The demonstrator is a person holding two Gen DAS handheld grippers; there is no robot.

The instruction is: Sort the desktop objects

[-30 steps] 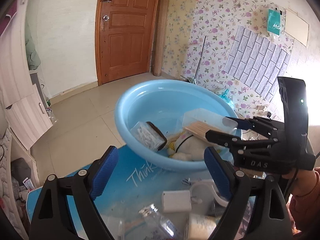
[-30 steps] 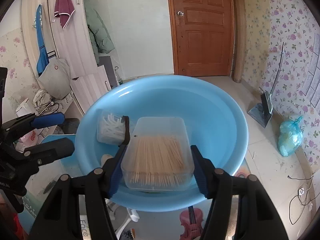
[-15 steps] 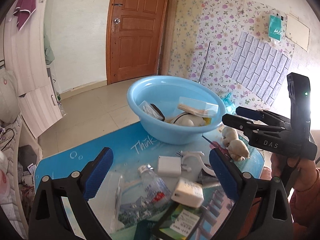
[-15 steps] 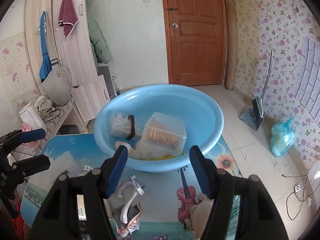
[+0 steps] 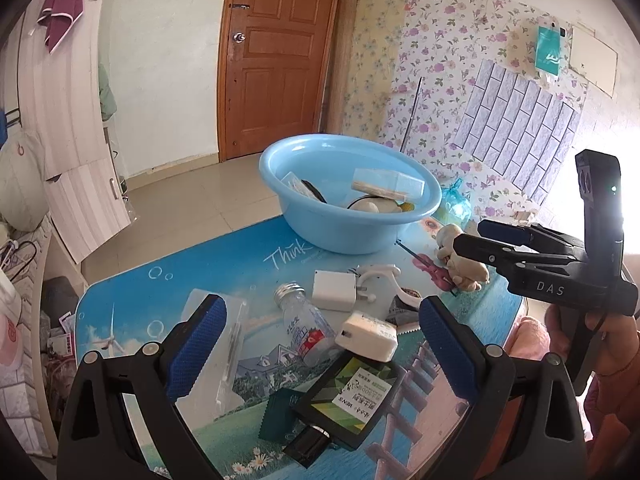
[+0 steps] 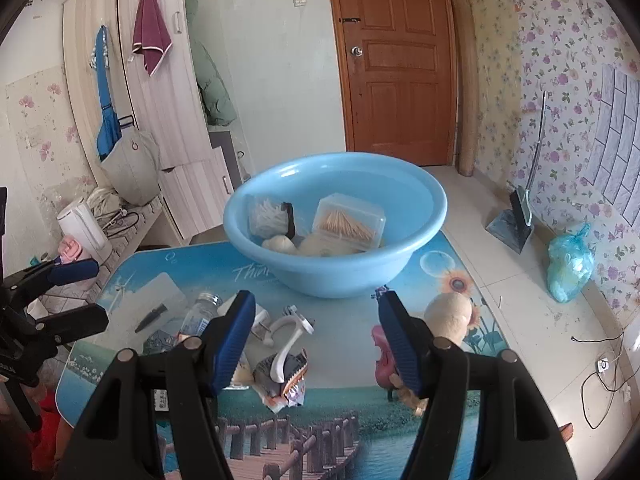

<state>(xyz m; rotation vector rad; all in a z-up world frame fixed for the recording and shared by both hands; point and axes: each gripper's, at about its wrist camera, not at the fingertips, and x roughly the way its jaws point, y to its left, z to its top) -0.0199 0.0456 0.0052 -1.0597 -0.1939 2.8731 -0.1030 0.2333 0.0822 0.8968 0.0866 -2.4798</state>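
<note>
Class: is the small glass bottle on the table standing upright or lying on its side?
On its side: the glass bottle lies flat on the table, cap end toward the basin.

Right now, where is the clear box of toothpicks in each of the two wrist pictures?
Left wrist view: the toothpick box lies inside the blue basin, toward its right side, above centre of the picture.
Right wrist view: the toothpick box lies in the blue basin, right of the packet of cotton swabs, near the picture's centre.
Shared landmark: the brown door behind the basin.
</note>
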